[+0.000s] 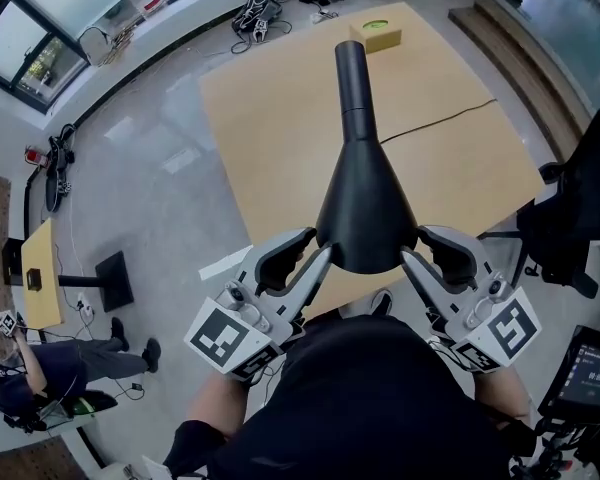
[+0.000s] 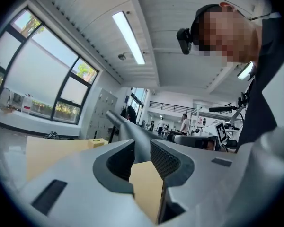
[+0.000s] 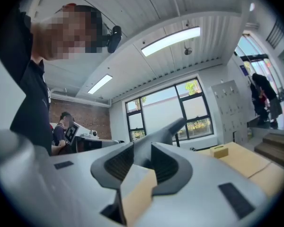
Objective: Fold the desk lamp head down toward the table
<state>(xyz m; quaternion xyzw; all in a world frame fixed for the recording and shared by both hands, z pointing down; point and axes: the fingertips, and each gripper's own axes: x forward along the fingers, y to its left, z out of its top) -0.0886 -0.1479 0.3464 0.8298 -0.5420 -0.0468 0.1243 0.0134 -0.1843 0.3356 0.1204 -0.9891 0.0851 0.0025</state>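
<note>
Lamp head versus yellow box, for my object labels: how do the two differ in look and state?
The lamp head is black, a flared cone with a round neck; the box is yellow and squarish, green on top. The lamp head is gripped at its rim by the left tongs and right tongs; the box sits untouched at the far end of the table. Both are over the same table.
</note>
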